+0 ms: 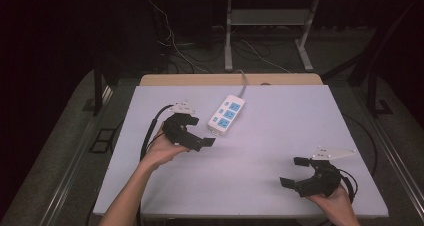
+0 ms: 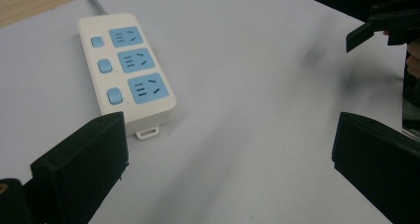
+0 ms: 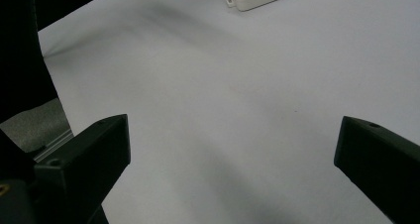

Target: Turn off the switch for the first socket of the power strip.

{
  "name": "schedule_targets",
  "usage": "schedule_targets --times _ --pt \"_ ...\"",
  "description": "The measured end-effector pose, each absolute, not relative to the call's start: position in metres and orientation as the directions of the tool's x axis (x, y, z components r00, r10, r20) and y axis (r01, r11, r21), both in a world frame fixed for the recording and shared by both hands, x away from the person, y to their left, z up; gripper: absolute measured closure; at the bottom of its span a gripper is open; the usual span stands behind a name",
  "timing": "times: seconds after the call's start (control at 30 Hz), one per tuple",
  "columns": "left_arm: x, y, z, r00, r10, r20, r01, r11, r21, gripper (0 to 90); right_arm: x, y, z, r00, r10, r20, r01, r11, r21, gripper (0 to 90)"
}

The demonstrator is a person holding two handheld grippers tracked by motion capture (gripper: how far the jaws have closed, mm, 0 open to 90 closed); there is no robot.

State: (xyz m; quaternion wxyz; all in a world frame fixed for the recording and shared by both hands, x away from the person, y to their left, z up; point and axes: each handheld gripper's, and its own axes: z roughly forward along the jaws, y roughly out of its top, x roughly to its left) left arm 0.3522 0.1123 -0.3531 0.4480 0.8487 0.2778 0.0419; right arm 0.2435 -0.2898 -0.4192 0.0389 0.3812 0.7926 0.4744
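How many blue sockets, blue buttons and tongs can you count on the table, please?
Blue sockets on the power strip: 3
Blue buttons: 3
Tongs, left tongs and right tongs, both open: 2
Total: 8

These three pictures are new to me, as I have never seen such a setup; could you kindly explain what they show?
No robot is here: a person holds a black two-jaw claw in each hand at a table. The high view looks down from above the person's side; the left claw is at its left and the right claw is near the front right corner. The other two pictures come from small cameras riding on the claws, looking out between their own jaws, which rise from the bottom corners. On the pale grey tabletop lies a white power strip with three blue sockets and three blue buttons, its grey cable running off the far edge. Both claws are open and hold nothing; the left one is close to the strip's near end.
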Motion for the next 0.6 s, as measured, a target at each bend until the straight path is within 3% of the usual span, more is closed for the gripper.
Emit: schedule_targets --times 0.6 --pt "0.38 0.09 -0.34 0.863 0.487 -0.133 0.418 -0.541 0.729 0.0 0.244 -0.289 -0.421 -0.703 0.643 0.305 0.573 0.257 0.778 0.6"
